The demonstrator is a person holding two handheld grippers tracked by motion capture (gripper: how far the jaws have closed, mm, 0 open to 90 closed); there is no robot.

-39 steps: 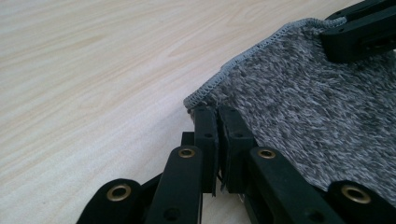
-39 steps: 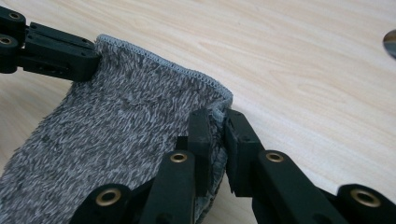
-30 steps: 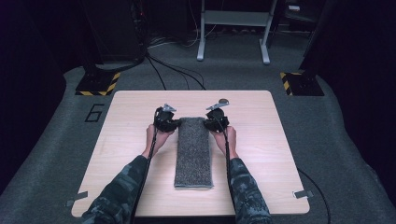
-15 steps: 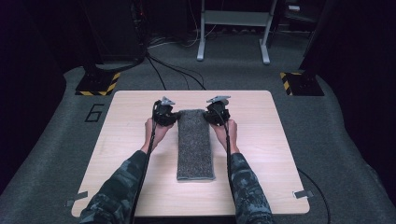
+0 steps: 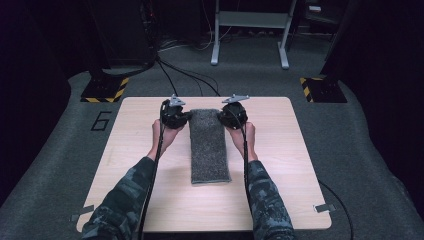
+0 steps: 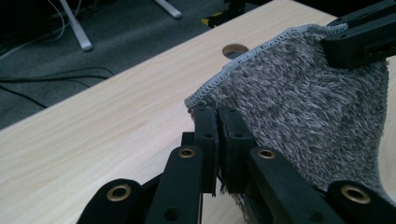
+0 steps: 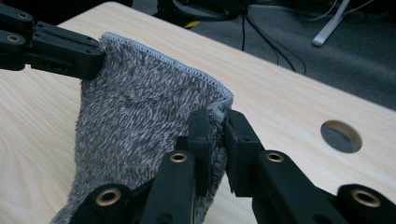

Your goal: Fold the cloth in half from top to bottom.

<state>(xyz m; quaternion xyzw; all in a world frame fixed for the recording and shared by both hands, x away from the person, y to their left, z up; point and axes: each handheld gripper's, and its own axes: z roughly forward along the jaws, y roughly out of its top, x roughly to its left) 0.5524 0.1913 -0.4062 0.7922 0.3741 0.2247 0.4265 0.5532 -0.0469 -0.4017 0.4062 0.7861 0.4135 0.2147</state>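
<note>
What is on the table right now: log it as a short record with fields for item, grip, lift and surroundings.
item: grey towel, folded into a long strip on the wooden table
left gripper: shut on the towel's far left corner
right gripper: shut on the towel's far right corner
lift: far end raised off the table, near end lying flat
table detail: round hole in the top near the far edge
surroundings: dark carpet, cables, a metal stand beyond the table
</note>
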